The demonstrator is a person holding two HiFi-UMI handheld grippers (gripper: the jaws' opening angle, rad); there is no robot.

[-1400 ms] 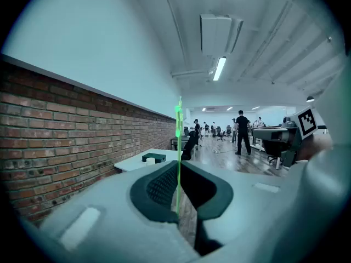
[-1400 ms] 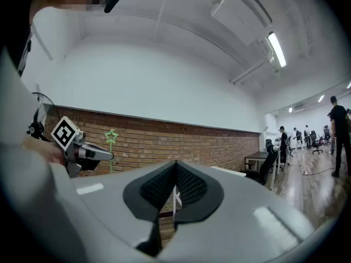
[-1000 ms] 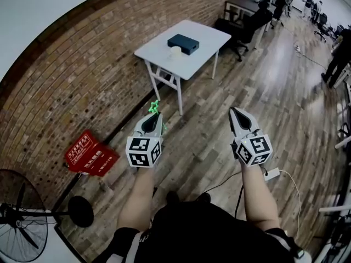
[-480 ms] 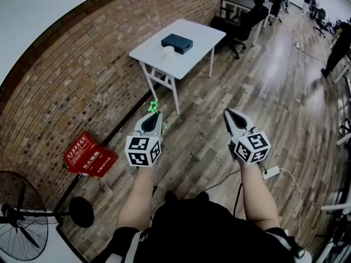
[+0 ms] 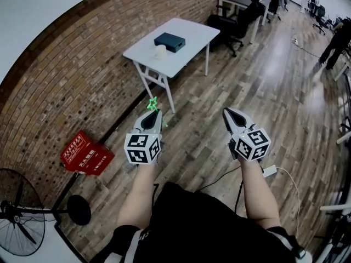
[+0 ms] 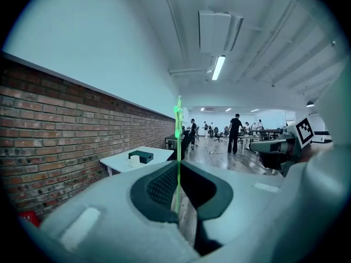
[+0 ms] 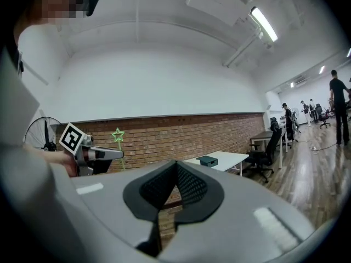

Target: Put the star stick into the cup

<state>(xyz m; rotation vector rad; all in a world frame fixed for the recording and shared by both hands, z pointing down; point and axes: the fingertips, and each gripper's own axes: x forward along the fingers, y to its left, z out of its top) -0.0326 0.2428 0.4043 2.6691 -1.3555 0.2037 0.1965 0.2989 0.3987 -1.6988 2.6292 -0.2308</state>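
A thin green star stick (image 5: 153, 104) stands upright in my left gripper (image 5: 155, 114), which is shut on its lower end. In the left gripper view the star stick (image 6: 178, 147) runs up between the closed pads, with its star above them. Ahead stands a white table (image 5: 189, 34) against the brick wall, bearing a small white cup (image 5: 160, 51) and a dark box (image 5: 169, 41). The cup (image 6: 134, 161) is well beyond the gripper. My right gripper (image 5: 226, 112) is level beside the left one, shut and holding nothing. The right gripper view shows the left gripper (image 7: 97, 155) and the star (image 7: 117, 135).
A red box (image 5: 88, 153) and a standing fan (image 5: 22, 223) lie at the left by the brick wall. A cable with a white power strip (image 5: 270, 172) runs over the wood floor at the right. Office chairs (image 5: 241, 18) and people stand behind the table.
Both grippers have moved forward toward the table, which now lies nearer and further left in the head view. The grip on the star stick is unchanged.
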